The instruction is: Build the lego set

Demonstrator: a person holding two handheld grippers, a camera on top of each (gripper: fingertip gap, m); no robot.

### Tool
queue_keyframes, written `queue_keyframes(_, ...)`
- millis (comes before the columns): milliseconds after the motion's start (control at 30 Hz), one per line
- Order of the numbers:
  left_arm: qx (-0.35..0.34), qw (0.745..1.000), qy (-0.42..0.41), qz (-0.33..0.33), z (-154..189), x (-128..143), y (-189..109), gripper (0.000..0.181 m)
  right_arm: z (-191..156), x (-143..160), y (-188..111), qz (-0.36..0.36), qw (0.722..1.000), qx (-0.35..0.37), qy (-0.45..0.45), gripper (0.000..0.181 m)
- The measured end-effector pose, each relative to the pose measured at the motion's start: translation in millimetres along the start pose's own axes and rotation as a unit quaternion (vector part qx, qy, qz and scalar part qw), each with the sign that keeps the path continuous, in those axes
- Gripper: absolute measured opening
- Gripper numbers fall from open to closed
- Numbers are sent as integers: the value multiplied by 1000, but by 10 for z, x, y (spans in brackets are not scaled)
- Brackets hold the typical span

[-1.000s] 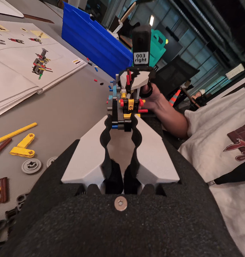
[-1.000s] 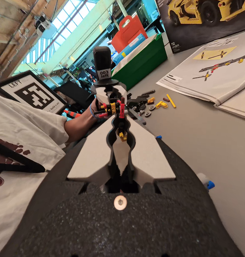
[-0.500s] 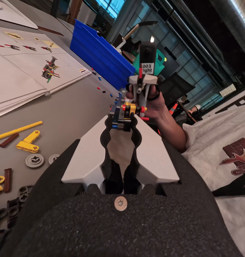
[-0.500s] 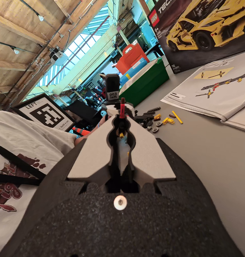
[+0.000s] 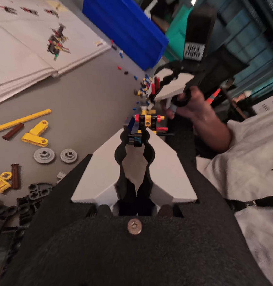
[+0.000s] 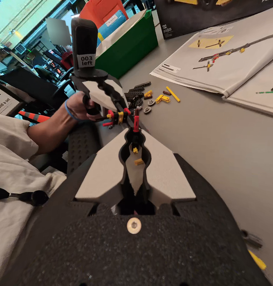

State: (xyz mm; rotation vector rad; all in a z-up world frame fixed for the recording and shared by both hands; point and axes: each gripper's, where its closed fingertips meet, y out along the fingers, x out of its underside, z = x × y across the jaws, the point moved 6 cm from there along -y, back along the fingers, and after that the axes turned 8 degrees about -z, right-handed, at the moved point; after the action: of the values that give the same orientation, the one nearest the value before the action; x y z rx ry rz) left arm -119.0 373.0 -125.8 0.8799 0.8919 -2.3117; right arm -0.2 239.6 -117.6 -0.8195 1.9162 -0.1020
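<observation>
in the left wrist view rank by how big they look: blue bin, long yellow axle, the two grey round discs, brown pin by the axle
1. blue bin, largest although farthest.
2. long yellow axle.
3. brown pin and the two grey round discs: too close to rank; the left disc looks slightly bigger, perhaps from wide-angle distortion.

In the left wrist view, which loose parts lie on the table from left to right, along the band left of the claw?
Brown axle → yellow angled beam → larger grey round disc → smaller grey round disc → left claw, shut on the lego assembly.
</observation>
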Motion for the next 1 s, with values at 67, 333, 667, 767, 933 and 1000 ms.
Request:
queue_keyframes(67, -22, 998, 33, -43, 32, 89, 68, 16, 18, 39, -62, -3, 1000, 5, -9, 6)
queue_keyframes(333, -87, 959, 188, -195, 157, 368, 241, 16, -26, 31, -313, 78, 994, -19, -72, 6)
queue_keyframes(667, -137, 930, 245, -237, 145, 352, 229, 11, -30, 28, -353, 92, 993, -5, -79, 6)
queue_keyframes(767, -156, 928, 251, -226, 293, 111, 150, 26, 17, -13, -452, 124, 990, 5, -65, 6)
queue_keyframes(933, -122, 871, 345, -328, 756, 83, 554, 15, 82, -58, -611, 174, 984, -31, -16, 6)
queue_keyframes(1000, -130, 856, 339, -369, 701, 97, 693, 17, 87, -65, -663, 189, 981, -41, -8, 6)
